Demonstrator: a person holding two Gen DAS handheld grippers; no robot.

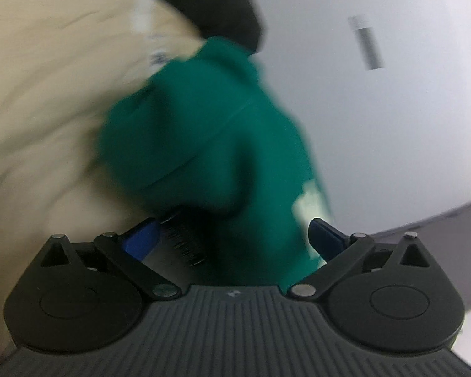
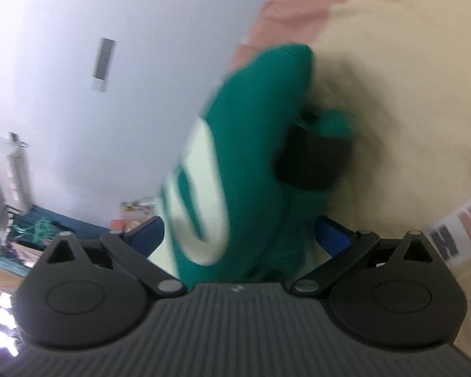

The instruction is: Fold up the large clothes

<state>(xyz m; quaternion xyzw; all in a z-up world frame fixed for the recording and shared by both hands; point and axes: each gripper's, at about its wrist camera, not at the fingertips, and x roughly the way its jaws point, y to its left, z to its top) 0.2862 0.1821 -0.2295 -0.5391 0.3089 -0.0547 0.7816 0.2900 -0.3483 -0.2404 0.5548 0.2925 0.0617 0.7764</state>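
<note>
A: How is the green garment (image 1: 210, 132) expected to handle?

B: It is judged to be soft, thick and rather heavy for cloth; it is seen bunched and hanging in the air in front of a person in a cream top (image 1: 47, 94), not laid on any surface; sagging and slipping are to be expected. A hem or a shoulder seam is advised as the place of hold, where the cloth is doubled.

A: What is seen of the jaws?

B: On the left gripper (image 1: 232, 235) the blue fingers (image 1: 141, 238) are spread wide, with green cloth lying between them; whether the cloth is truly pinched cannot be told because of the blur. The right gripper (image 2: 238, 235) is likewise spread wide, and cloth with a white print (image 2: 201, 188) passes between its fingers.

A: What is shown by one view only?

B: In the right view the large white print, a pink cloth (image 2: 292, 6) behind and a cluttered room corner (image 2: 22, 229) are shown; in the left view a small pale print patch (image 1: 311, 201) and a grey panel (image 1: 449, 238) are seen instead.
</note>
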